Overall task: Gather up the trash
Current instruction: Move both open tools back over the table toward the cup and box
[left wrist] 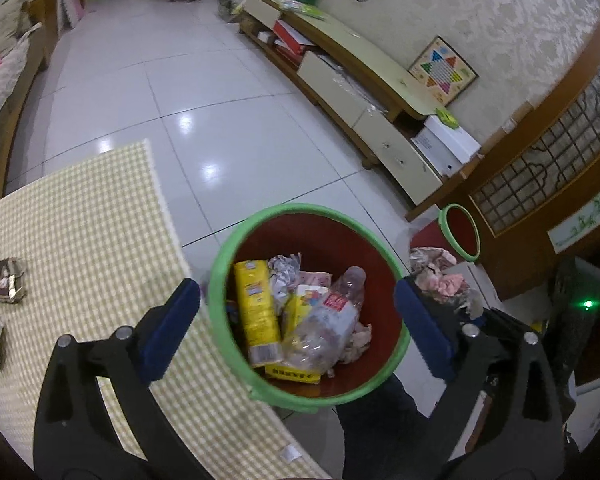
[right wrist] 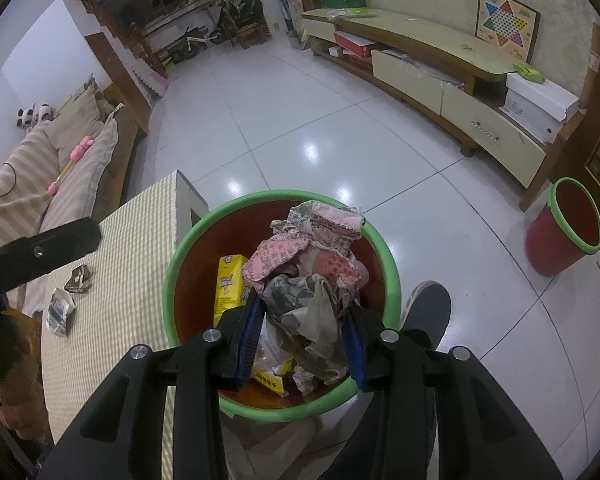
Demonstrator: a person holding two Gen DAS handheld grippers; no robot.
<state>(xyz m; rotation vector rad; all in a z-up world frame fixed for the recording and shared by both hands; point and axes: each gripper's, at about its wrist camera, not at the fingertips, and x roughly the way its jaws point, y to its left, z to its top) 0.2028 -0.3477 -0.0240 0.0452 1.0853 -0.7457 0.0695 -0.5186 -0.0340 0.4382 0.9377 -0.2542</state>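
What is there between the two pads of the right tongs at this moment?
A crumpled newspaper wad sits between the pads of the right tongs, held above the red bin. The right wrist view shows it.

The mouth of the red bin (left wrist: 284,396) stands open from above, though a yellow carton (left wrist: 256,312), a clear plastic bottle (left wrist: 332,320) and crumpled paper fill much of its floor. The checked surface (left wrist: 80,220) presses close against its left rim. A crumpled newspaper wad (right wrist: 312,280) hangs over the opening in the right-hand view. Beyond the bin, the tiled floor (left wrist: 220,100) lies wide and bare up to the low cabinet (left wrist: 380,128).
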